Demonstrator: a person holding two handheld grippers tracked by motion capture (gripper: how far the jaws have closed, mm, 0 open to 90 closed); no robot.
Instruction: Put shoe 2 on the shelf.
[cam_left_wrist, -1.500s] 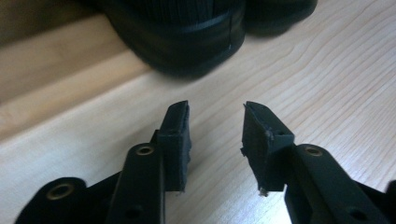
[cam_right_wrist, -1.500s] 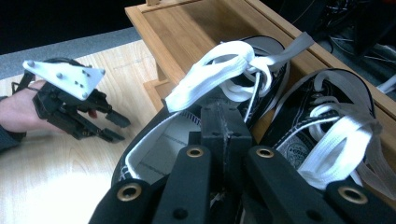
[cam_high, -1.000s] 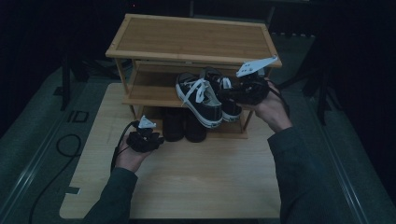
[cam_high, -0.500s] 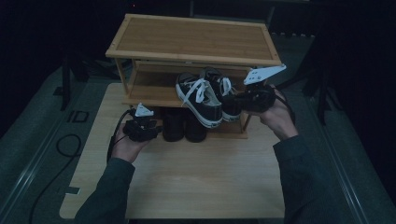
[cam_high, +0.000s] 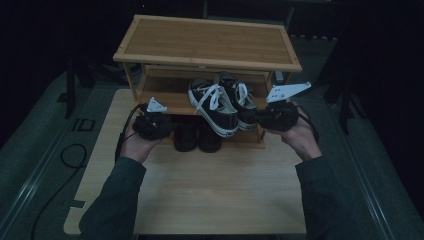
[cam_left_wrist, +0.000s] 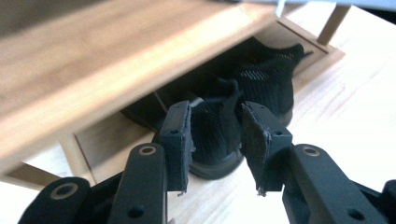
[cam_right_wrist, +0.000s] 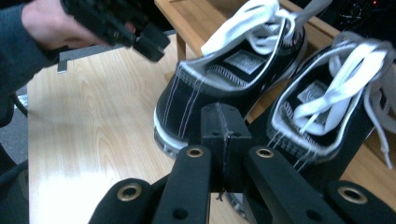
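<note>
A pair of black canvas sneakers (cam_high: 220, 106) with white laces stands on the middle shelf of a wooden shoe rack (cam_high: 207, 42), heels toward me. Two black mesh shoes (cam_high: 196, 136) sit under it on the bottom level. My left gripper (cam_high: 167, 129) hovers just left of the mesh shoes. Its jaws have just been opening and stand apart (cam_left_wrist: 215, 135), with the near mesh shoe (cam_left_wrist: 212, 144) beyond the gap, untouched. My right gripper (cam_high: 260, 118) is beside the right sneaker's heel, pads pressed together (cam_right_wrist: 223, 128) with nothing between them. The sneakers (cam_right_wrist: 224, 79) lie just behind the pads.
The rack stands at the far end of a light wooden tabletop (cam_high: 210, 185), with bare board between it and me. The shelf edge (cam_left_wrist: 116, 60) hangs low over the mesh shoes. A black cable (cam_high: 65, 155) trails off the left side. The left hand with its gripper (cam_right_wrist: 116, 23) is in the right gripper view.
The left hand has risen and come closer to the rack's lower level. The right hand has drawn down and back from the sneakers' heels.
</note>
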